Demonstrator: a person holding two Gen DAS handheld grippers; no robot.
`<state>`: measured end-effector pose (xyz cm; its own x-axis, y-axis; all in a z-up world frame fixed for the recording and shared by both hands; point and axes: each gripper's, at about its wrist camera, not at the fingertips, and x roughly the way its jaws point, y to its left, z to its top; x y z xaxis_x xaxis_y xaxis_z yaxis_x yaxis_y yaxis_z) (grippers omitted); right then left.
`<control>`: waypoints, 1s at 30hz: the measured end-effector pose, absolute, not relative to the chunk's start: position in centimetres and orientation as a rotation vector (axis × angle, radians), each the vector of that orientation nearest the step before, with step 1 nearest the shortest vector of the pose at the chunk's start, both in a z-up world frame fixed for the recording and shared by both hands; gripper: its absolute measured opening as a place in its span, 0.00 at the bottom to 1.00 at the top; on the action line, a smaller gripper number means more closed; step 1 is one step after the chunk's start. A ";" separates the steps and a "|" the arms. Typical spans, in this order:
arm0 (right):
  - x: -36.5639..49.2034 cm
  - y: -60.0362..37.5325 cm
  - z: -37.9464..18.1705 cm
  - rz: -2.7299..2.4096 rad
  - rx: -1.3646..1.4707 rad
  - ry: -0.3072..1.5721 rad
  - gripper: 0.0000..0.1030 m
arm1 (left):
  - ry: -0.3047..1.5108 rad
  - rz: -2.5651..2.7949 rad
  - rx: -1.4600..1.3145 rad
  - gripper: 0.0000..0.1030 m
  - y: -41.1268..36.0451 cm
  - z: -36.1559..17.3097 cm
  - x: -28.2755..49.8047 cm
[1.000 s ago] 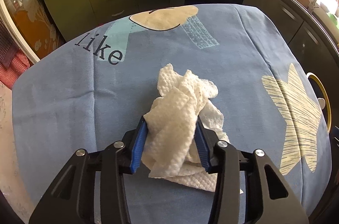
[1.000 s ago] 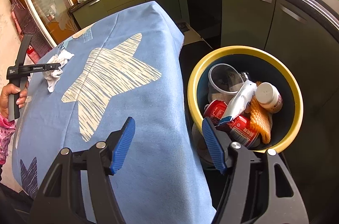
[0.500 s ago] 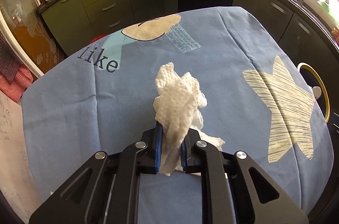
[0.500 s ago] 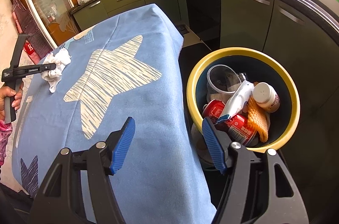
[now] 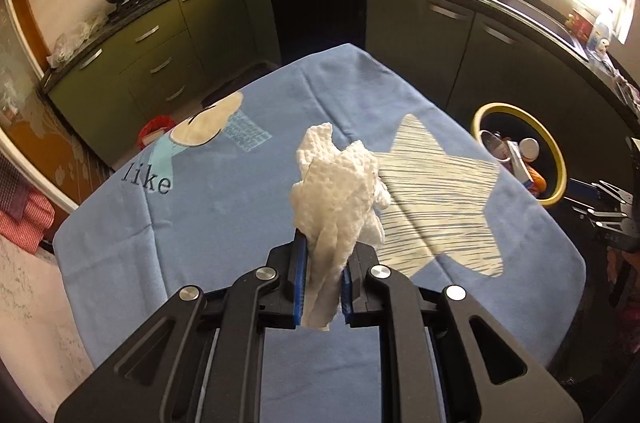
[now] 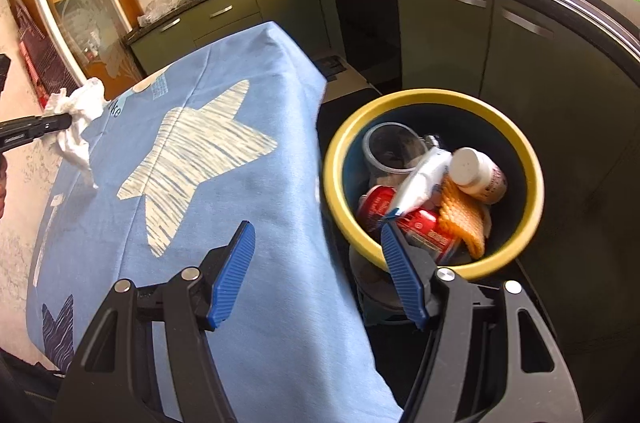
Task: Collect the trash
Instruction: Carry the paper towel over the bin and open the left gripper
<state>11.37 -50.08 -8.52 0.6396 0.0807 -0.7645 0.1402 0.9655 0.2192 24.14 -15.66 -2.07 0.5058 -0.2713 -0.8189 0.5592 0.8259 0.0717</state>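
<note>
My blue pads (image 5: 299,273) pinch a white dimpled paper towel (image 5: 340,191). The tablecloth (image 5: 224,219) is blue with cream striped stars; the bin (image 6: 434,179) is yellow-rimmed

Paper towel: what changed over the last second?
The left gripper closed on the crumpled paper towel and lifted it off the blue tablecloth. The right gripper stayed open and empty by the yellow-rimmed bin, whose trash is unchanged.

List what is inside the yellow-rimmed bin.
In the yellow-rimmed bin: a clear cup, red cans, a white tube, a white bottle, an orange sponge. Anything beneath them is covered.
</note>
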 end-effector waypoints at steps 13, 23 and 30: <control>6.6 -56.8 -9.3 -0.215 0.344 0.833 0.63 | 0.815 -0.830 0.525 0.14 -32.9 1.3 19.7; 4.3 -59.9 -9.5 -0.284 0.380 0.802 0.63 | 0.838 -0.973 0.595 0.14 -48.3 -2.4 20.7; 4.0 -60.7 -9.8 -0.298 0.392 0.803 0.64 | 0.922 -0.962 0.614 0.16 -54.9 -7.9 22.2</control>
